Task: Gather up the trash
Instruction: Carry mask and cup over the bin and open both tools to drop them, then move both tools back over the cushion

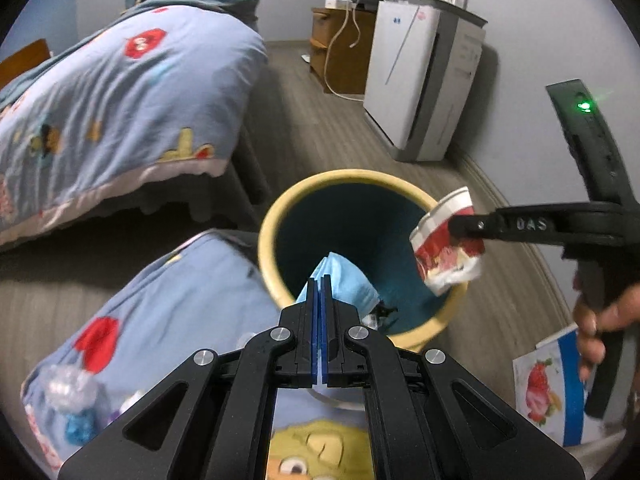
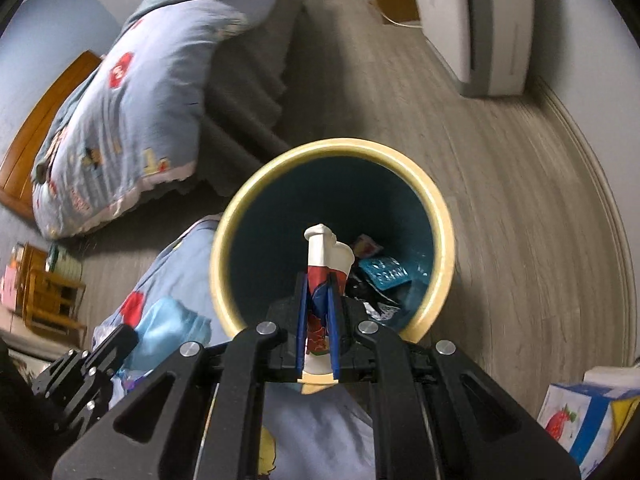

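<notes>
A round bin with a cream rim (image 1: 267, 224) and a teal inside stands on the floor below both grippers. My left gripper (image 1: 320, 280) is shut on a light blue crumpled mask (image 1: 350, 280), which hangs over the bin's near edge. From the right, my right gripper (image 1: 458, 226) reaches in over the bin's right rim, shut on a crushed red and white paper cup (image 1: 444, 252). In the right wrist view that gripper (image 2: 319, 284) pinches the cup (image 2: 320, 248) above the bin's mouth (image 2: 442, 216). The left gripper (image 2: 128, 336) with the blue mask (image 2: 172, 328) shows at lower left.
Wrappers, one of them teal (image 2: 384, 274), lie in the bin. A bed with a blue quilt (image 1: 120, 92) is at left, and a blue patterned cushion (image 1: 168, 304) lies beside the bin. A white appliance (image 1: 416, 80) and a wooden cabinet (image 1: 340, 48) stand by the wall. A strawberry-print box (image 1: 556, 388) lies at right.
</notes>
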